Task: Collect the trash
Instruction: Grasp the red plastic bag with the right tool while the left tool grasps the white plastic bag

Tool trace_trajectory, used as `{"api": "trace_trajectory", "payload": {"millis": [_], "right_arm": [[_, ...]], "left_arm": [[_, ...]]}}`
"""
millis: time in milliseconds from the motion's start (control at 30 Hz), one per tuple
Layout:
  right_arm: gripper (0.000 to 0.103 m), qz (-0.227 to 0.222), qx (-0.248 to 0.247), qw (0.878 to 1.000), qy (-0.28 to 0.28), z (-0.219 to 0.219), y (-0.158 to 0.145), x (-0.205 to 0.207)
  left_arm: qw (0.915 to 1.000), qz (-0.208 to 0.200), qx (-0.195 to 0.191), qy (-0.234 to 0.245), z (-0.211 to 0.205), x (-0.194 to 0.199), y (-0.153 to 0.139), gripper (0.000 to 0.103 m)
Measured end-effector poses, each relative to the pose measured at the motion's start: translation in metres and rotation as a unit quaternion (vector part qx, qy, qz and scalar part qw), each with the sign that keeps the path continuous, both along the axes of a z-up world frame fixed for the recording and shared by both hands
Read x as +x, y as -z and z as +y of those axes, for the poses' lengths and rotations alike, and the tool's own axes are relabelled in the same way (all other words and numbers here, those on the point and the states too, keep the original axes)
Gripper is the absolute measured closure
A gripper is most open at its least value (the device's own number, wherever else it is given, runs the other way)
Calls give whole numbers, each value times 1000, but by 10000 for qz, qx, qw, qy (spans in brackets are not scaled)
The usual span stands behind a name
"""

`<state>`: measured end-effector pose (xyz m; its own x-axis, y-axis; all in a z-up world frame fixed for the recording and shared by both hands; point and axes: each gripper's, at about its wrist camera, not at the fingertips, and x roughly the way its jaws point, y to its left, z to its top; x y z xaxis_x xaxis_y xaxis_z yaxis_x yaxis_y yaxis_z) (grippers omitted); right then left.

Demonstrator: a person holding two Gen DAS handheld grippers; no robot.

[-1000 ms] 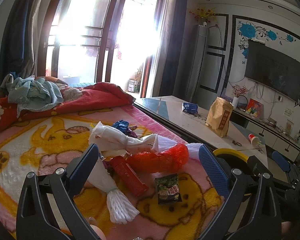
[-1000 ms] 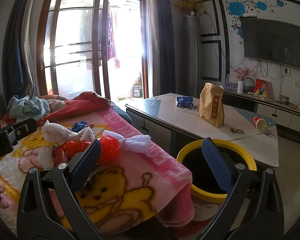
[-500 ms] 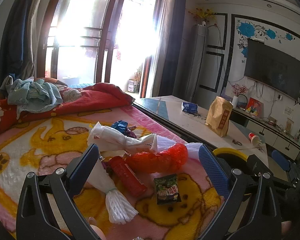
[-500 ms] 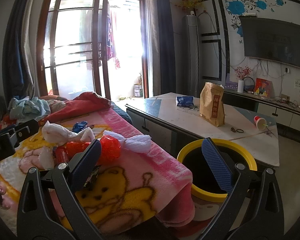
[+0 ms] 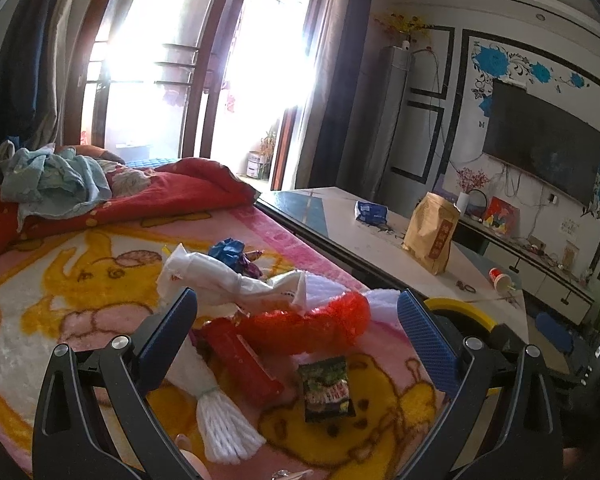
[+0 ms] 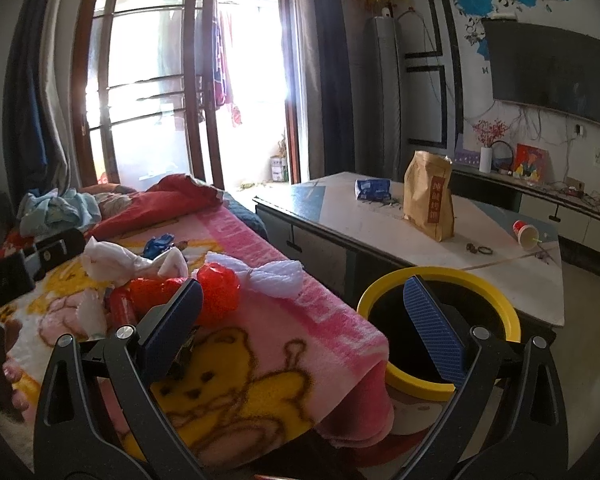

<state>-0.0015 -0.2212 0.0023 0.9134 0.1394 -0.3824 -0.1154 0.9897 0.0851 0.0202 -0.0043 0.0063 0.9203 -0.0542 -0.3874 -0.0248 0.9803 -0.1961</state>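
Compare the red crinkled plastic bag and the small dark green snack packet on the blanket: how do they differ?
The red crinkled plastic bag is bulky, puffed and translucent; the small dark green snack packet is flat, opaque and printed. The bag is clearly larger and touches other trash in the pile; the packet lies apart, nearer the left gripper. Both rest ungrasped on the cartoon blanket.

Sun glares through tall glass doors (image 5: pixel 204 80), dark curtains (image 6: pixel 332 68) beside. TV (image 6: pixel 548 68) on white wall with blue flower decals. Low table (image 6: pixel 400 224) beside bed (image 5: pixel 60 280).
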Motion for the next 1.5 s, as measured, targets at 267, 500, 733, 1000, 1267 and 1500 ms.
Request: {"api": "trace_trajectory", "payload": {"millis": [267, 500, 733, 1000, 1267, 1500], "right_arm": [[10, 185, -14, 9984, -527, 14, -2, 30], [10, 514, -16, 9943, -938, 43, 0, 66], [14, 1058, -63, 9865, -1245, 78, 8, 104], [38, 1745, -44, 9759, -1307, 94, 30, 138], [59, 2340, 258, 9635, -1274, 84, 55, 155], [86, 2608, 534, 9516, -1538, 83, 63, 158]], "left_arm": [[9993, 83, -187, -320, 33, 27, 0, 6], [9963, 221, -465, -693, 81, 51, 0, 6], [9934, 313, -463, -1000, 121, 71, -1, 6], [9917, 763, -663, -795, 141, 98, 15, 6], [9856, 1427, -813, -410, 131, 127, 50, 7], [9825, 1628, -870, -257, 122, 132, 61, 37]]}}
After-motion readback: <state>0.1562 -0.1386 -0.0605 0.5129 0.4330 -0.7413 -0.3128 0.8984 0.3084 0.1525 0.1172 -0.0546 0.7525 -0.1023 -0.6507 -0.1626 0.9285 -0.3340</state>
